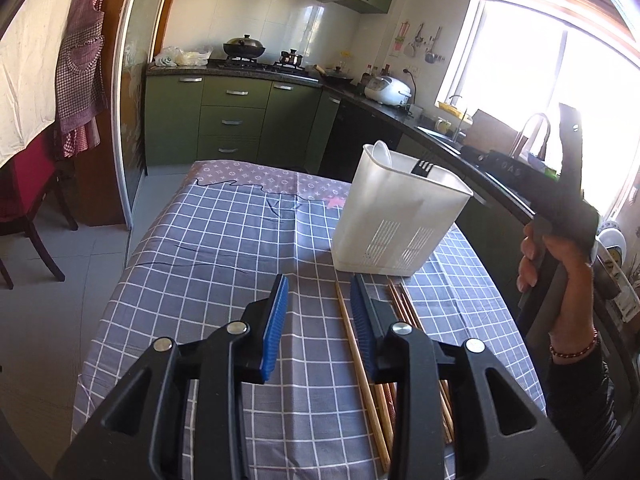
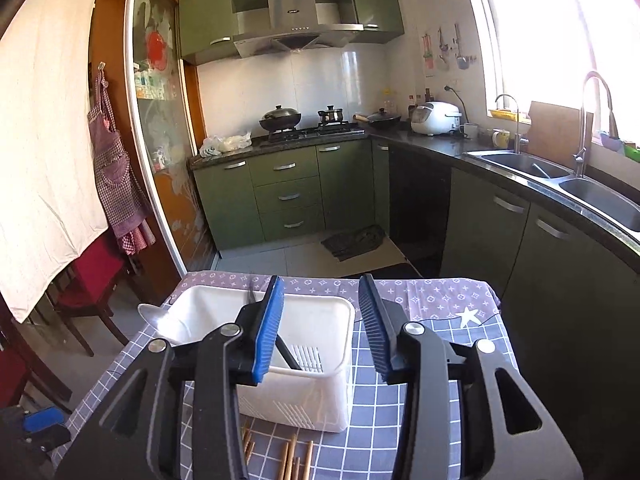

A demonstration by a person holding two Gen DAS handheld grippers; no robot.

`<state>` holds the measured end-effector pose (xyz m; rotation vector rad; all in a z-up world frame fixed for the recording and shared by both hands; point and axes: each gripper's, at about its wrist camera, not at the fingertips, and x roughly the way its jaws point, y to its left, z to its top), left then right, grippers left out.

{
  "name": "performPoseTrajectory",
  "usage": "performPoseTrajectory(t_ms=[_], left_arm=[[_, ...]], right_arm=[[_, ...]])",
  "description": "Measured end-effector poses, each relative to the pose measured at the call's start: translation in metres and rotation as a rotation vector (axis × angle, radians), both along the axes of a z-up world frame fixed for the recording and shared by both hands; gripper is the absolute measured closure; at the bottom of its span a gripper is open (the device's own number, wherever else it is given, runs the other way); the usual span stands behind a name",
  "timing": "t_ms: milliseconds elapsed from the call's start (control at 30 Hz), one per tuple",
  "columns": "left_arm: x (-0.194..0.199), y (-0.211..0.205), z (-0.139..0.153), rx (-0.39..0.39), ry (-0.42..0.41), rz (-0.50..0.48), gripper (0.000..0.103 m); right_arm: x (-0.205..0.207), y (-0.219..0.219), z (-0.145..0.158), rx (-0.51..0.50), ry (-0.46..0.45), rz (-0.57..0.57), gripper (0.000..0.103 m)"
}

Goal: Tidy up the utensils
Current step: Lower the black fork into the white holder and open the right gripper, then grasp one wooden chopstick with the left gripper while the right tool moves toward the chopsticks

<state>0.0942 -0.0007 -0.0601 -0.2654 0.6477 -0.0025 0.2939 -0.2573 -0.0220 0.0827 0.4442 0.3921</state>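
Table (image 1: 208, 240): covered by a grey-blue cloth with a white grid, a purple patterned band along its far end. It stands in a kitchen of green cabinets.

Utensil holder (image 1: 400, 220): white plastic, rectangular, upright on the cloth toward the far right of the table, with slotted vents low in its walls. From the right wrist view the holder (image 2: 320, 360) is seen from above.

Left gripper (image 1: 320, 320): black frame, blue ribbed pads, jaws spread with nothing between them, hanging low over the near part of the table.

Right gripper (image 2: 320, 328): same build, jaws likewise apart and empty, raised above the holder. In the left wrist view a hand (image 1: 556, 256) grasps its handle at the right edge.

Chopsticks (image 1: 360, 360): wooden, several, lying flat on the cloth just in front of the holder, running toward the near edge; one lies slightly apart to the left of the bundle, under the left gripper's right finger.

Spoon (image 2: 154, 318): pale, its bowl sticking out over the holder's left rim.

Fork (image 1: 422, 168): black, tines rising above the rim at the holder's far side.
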Motion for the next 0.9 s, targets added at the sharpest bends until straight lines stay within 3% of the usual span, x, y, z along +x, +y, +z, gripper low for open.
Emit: performPoseTrajectory(t_ms=[100,200,367,500,633,767,900], left_arm=[[0.005,-0.004,-0.005,0.005,0.055,-0.011,0.072],[0.013,-0.009,-0.013,0.015,0.116,-0.018,0.067],[0.036,-0.022,-0.029,0.011,0.234,-0.043,0.054],[0.064,-0.037,-0.040,0.018,0.310,-0.076,0.052],[0.091,-0.049,-0.052,0.035,0.382,-0.083,0.056],[0.108,-0.051,-0.066,0.025,0.453,-0.087,0.074],[0.117,-0.053,-0.077,0.029,0.494,-0.081,0.077]], right_arm=[[-0.029,-0.024,0.009,0.057,-0.015,-0.013,0.063],[-0.058,-0.047,0.001,0.077,0.025,-0.035,0.059],[-0.095,-0.075,-0.048,-0.014,0.160,-0.102,0.051],[-0.105,-0.089,-0.090,-0.057,0.292,-0.114,0.051],[-0.108,-0.092,-0.108,-0.072,0.342,-0.103,0.051],[-0.110,-0.093,-0.115,-0.076,0.352,-0.105,0.051],[-0.111,-0.093,-0.113,-0.065,0.359,-0.096,0.051]])
